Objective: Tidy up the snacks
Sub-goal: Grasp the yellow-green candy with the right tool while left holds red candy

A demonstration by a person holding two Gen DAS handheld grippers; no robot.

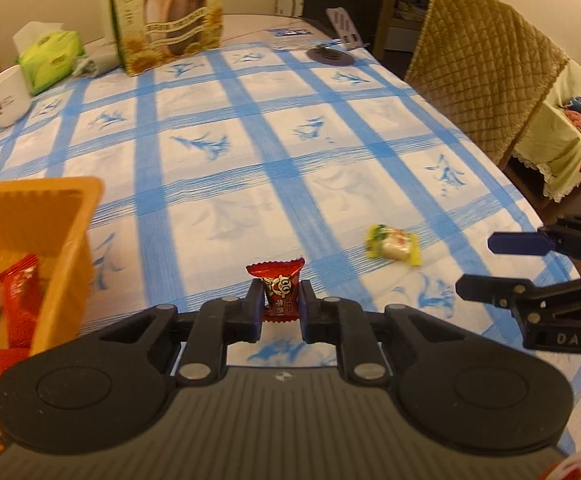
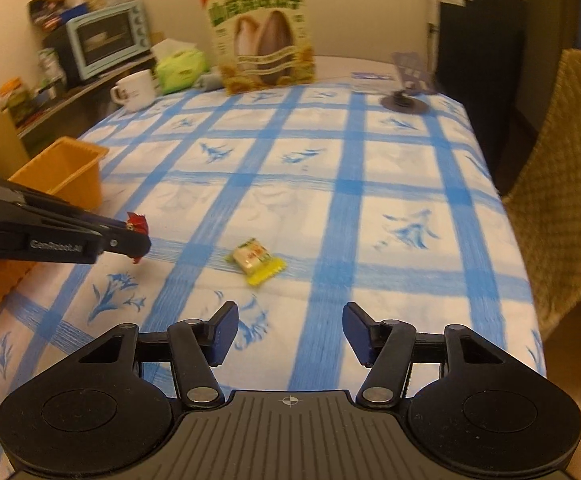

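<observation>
My left gripper [image 1: 280,300] is shut on a red wrapped candy [image 1: 277,286], held upright just above the blue-checked tablecloth. The right wrist view shows the same gripper [image 2: 138,236] from the side, with the red candy [image 2: 137,222] sticking out of its tips. An orange basket [image 1: 50,208] with several snack packets inside stands close to its left. A yellow wrapped candy [image 1: 393,245] lies on the cloth. My right gripper [image 2: 290,328] is open and empty, a short way in front of that yellow candy [image 2: 256,260]. It also shows at the right edge of the left wrist view [image 1: 476,264].
A tall sunflower-seed box [image 1: 170,12], a green tissue pack [image 1: 50,56] and a white mug [image 1: 4,98] stand along the far side. A dark phone stand [image 1: 334,54] sits far right. A quilted chair [image 1: 486,68] flanks the table's right edge.
</observation>
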